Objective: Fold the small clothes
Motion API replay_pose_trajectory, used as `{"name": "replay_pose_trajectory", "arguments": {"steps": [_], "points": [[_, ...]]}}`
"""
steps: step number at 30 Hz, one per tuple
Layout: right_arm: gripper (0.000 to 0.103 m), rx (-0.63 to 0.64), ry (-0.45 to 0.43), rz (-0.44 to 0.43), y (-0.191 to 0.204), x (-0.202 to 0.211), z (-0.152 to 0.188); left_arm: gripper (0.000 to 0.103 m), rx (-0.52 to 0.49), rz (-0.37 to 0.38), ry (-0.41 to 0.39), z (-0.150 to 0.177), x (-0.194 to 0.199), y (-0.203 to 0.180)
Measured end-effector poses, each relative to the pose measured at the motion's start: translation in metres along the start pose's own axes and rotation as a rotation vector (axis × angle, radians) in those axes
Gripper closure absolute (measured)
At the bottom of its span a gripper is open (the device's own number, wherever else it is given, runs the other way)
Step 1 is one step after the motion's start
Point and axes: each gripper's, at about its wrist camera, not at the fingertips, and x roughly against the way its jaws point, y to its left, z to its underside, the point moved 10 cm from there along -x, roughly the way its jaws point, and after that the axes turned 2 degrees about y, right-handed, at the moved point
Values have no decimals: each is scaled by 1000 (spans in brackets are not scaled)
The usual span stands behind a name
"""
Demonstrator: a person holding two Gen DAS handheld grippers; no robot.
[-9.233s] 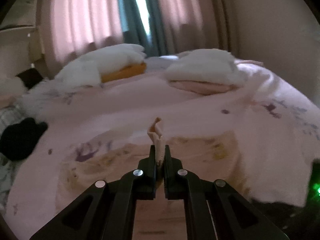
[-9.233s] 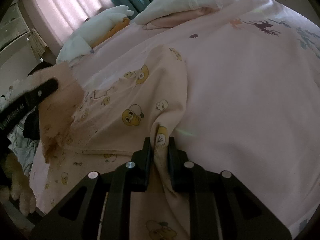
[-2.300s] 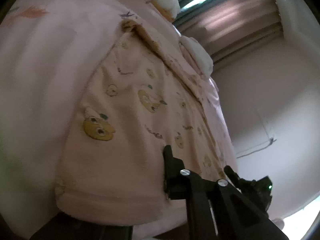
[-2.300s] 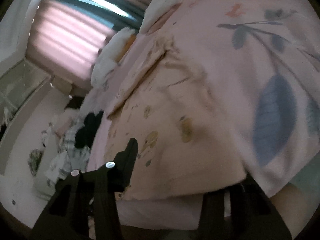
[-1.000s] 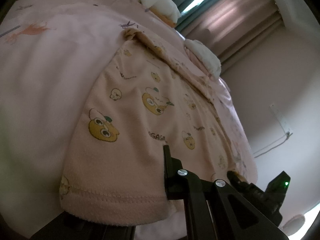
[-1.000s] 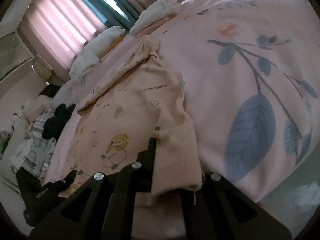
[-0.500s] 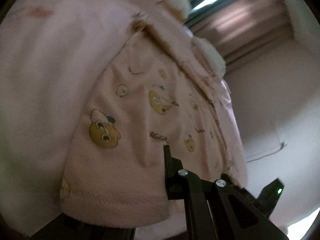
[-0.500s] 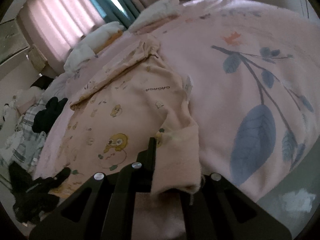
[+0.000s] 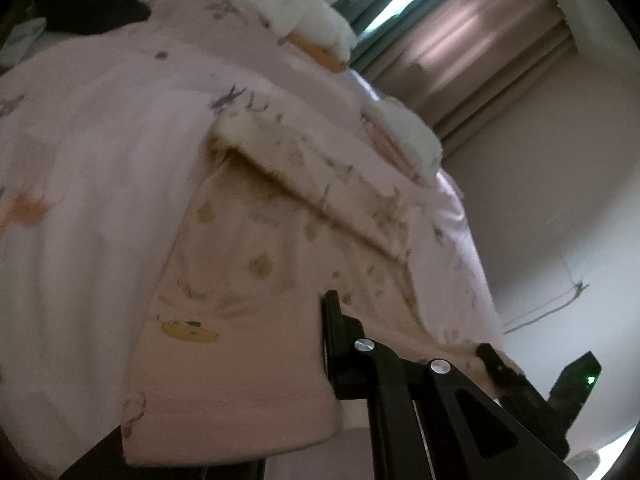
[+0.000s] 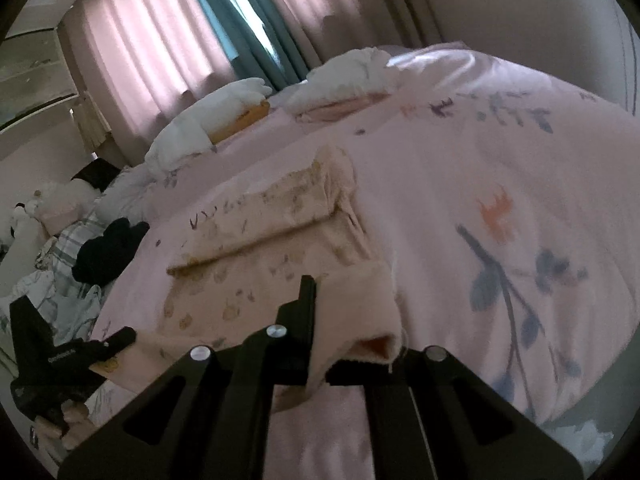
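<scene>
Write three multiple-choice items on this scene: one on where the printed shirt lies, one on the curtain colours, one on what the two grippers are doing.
1. Where does the shirt lie?
A. on the bed
B. on the floor
C. on a chair

2. The curtains are:
A. yellow only
B. pink with a teal one between
C. black

3. The left gripper and right gripper are:
A. both empty
B. each clamped on the shirt's near hem
C. holding a pillow

Answers: 1 A, it lies spread on the pink bed; 2 B, a teal strip hangs between pink drapes; 3 B, cloth sits between each pair of fingers.
</scene>
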Motion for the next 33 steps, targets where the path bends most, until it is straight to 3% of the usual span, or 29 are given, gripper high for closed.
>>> {"name": "replay_pose_trajectory", "arguments": {"steps": [17, 33], "points": [[100, 119, -28, 18, 30, -51, -60, 98, -7, 16, -62, -79, -26, 9], [100, 219, 0, 26, 51, -77, -110, 98, -105, -28, -111, -129, -28, -8]]}}
